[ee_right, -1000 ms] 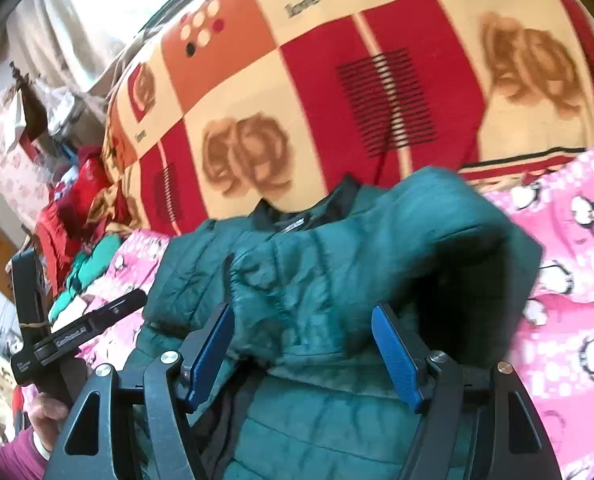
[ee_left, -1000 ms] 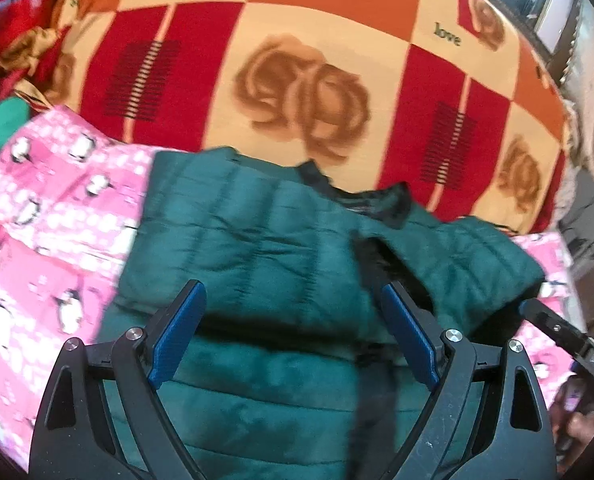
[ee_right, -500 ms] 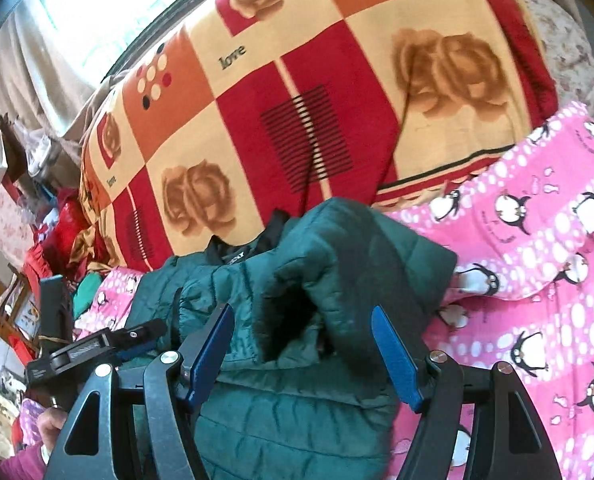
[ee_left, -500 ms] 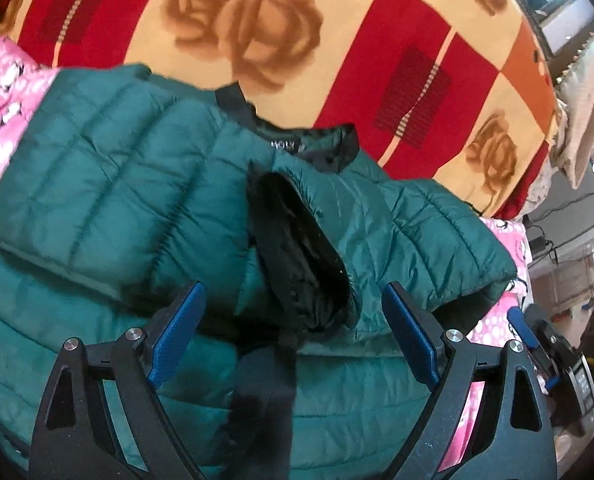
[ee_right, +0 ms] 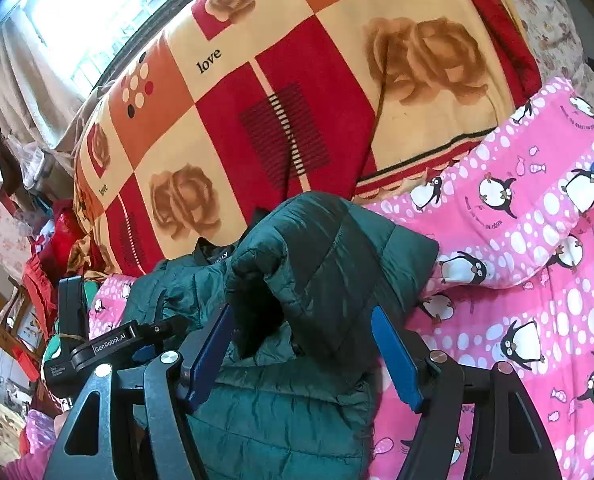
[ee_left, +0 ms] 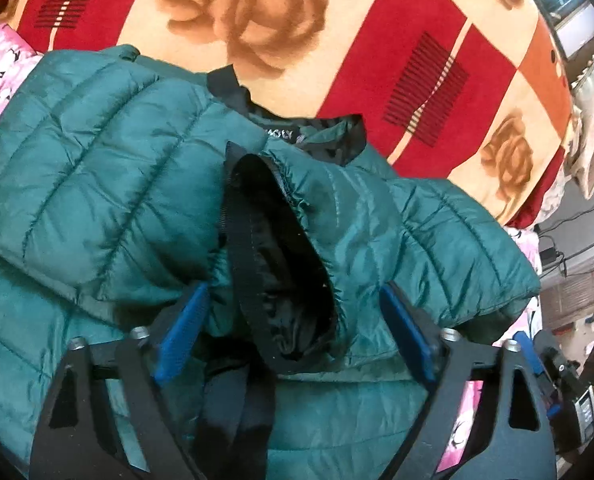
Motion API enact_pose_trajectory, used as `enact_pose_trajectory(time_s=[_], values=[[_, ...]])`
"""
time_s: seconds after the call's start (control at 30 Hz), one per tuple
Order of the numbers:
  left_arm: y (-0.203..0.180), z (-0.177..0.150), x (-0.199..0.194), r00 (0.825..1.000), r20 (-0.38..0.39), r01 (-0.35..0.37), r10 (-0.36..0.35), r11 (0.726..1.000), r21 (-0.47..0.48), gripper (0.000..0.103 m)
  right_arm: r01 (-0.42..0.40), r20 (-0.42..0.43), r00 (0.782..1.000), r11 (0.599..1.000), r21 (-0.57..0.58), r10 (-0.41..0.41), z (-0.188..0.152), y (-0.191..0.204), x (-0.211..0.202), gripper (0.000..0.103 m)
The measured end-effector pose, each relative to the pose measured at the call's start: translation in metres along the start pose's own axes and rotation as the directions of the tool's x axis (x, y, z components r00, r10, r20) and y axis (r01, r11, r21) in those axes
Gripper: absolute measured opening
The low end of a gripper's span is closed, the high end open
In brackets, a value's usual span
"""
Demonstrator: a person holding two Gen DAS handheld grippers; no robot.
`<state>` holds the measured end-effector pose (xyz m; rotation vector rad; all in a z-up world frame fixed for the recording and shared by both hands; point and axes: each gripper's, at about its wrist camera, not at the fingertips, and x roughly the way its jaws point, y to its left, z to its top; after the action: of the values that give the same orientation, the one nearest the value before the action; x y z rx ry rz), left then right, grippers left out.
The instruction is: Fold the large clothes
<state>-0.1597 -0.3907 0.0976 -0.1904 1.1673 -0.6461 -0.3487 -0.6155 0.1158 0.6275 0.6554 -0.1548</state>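
Pink penguin quilt (ee_right: 537,264), green jacket (ee_left: 97,168) hem cut off, claws spread.

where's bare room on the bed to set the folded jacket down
Free: the pink penguin quilt right of the green jacket, below the rose blanket. Crowded: the left side, with red clothes and the left gripper.

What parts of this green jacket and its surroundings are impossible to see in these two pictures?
- Jacket hem: cut off by the bottom edge and gripper frames in both views.
- Collar label: too small and upside down to read, left view.
- Inside the cuff: dark lining, nothing discernible, left view.
- Right gripper: mostly cut off at the left view's right edge.
- Window: overexposed, right view.
- Clutter beside the blanket: too small, right view.
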Motion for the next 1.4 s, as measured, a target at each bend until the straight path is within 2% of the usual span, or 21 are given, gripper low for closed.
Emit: enact_pose_trajectory(time_s=[0.03,0.07,0.1,0.27,0.53,0.63,0.97,1.07,1.23,1.4], values=[[-0.003,0.0,-0.001,0.999,0.007,-0.032,0.032,0.999,0.026,0.054,0.002,0.001,1.0,1.0,0.001,-0.002,0.0,-0.001,0.0,0.069],[-0.005,0.0,-0.002,0.999,0.01,-0.043,0.043,0.998,0.054,0.035,0.004,0.001,1.0,1.0,0.001,-0.004,-0.001,-0.001,0.0,0.069],[-0.006,0.0,-0.002,0.999,0.012,-0.041,0.041,0.997,0.07,0.028,0.007,-0.001,1.0,1.0,0.003,-0.007,-0.001,-0.002,0.0,0.069],[-0.007,0.001,-0.013,0.999,0.038,-0.031,0.027,0.992,0.12,0.016,0.009,-0.006,1.0,1.0,0.015,-0.009,-0.002,-0.004,0.004,0.069],[-0.003,0.017,-0.042,0.993,0.113,-0.059,0.04,0.982,0.177,0.012,0.01,-0.004,1.0,1.0,0.016,-0.01,0.0,-0.005,0.003,0.069],[0.006,0.029,-0.055,0.985,0.154,-0.1,0.072,0.978,0.181,0.012,0.013,0.0,1.0,1.0,0.014,-0.013,0.0,-0.004,0.004,0.069],[0.063,0.062,-0.094,0.941,0.27,-0.254,0.204,0.953,0.165,0.01,0.007,-0.025,1.0,1.0,0.01,-0.006,0.001,0.007,0.037,0.069],[0.086,0.066,-0.097,0.934,0.269,-0.279,0.235,0.95,0.139,0.009,0.0,-0.042,0.999,1.0,-0.017,-0.001,0.002,0.017,0.054,0.069],[0.12,0.062,-0.086,0.935,0.231,-0.301,0.271,0.948,0.105,0.009,0.002,-0.084,0.996,0.997,-0.081,-0.009,0.008,0.04,0.093,0.069],[0.138,0.054,-0.073,0.934,0.201,-0.321,0.296,0.942,0.1,0.009,0.03,-0.166,0.984,0.984,-0.176,-0.06,0.005,0.057,0.138,0.069]])
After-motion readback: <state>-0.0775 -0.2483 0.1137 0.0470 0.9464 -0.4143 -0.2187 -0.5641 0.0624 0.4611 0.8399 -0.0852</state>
